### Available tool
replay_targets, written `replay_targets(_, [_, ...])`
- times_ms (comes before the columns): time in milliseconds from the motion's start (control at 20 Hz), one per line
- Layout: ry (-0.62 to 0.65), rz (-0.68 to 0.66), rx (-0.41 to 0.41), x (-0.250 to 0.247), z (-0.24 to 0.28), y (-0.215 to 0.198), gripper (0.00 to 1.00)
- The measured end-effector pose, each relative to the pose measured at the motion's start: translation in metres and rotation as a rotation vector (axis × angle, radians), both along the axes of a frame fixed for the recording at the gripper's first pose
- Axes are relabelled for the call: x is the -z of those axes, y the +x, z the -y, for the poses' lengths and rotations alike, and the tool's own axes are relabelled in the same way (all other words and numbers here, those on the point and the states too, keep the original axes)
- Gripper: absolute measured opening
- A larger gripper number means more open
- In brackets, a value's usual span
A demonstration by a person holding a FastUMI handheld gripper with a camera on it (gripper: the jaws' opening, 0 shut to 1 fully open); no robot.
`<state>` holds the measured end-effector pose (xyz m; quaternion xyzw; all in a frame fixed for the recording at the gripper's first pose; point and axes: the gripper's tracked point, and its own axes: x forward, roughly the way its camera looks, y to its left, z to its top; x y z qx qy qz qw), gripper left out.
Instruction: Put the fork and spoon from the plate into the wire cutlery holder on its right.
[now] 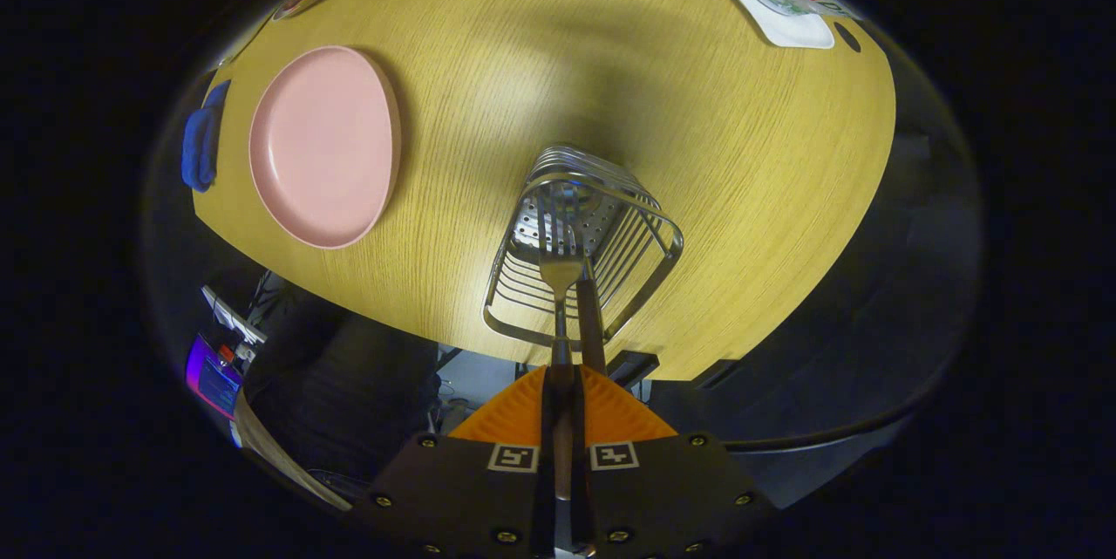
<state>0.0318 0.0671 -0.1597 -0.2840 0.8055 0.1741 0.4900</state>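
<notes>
Gripper view: tongs [567,385] clamp fork [560,267] above wire holder [582,249].

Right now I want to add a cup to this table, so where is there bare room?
The widest free patch is wood between the pink plate and the white coaster, beyond the wire holder. It is crowded at the holder, where the gripper holds the fork, tines inside.
</notes>
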Motion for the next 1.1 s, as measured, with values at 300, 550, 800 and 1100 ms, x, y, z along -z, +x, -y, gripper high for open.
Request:
replay_targets(300, [-0.041, -0.032, 0.004, 0.007, -0.008, 0.01, 0.07])
replay_targets(550, [-0.047, -0.021, 0.01, 0.016, -0.015, 0.018, 0.07])
replay_targets(800, [-0.063, -0.025, 0.007, 0.014, -0.016, 0.02, 0.07])
replay_targets(1100, [-0.013, 0.026, 0.027, 0.017, -0.022, 0.024, 0.16])
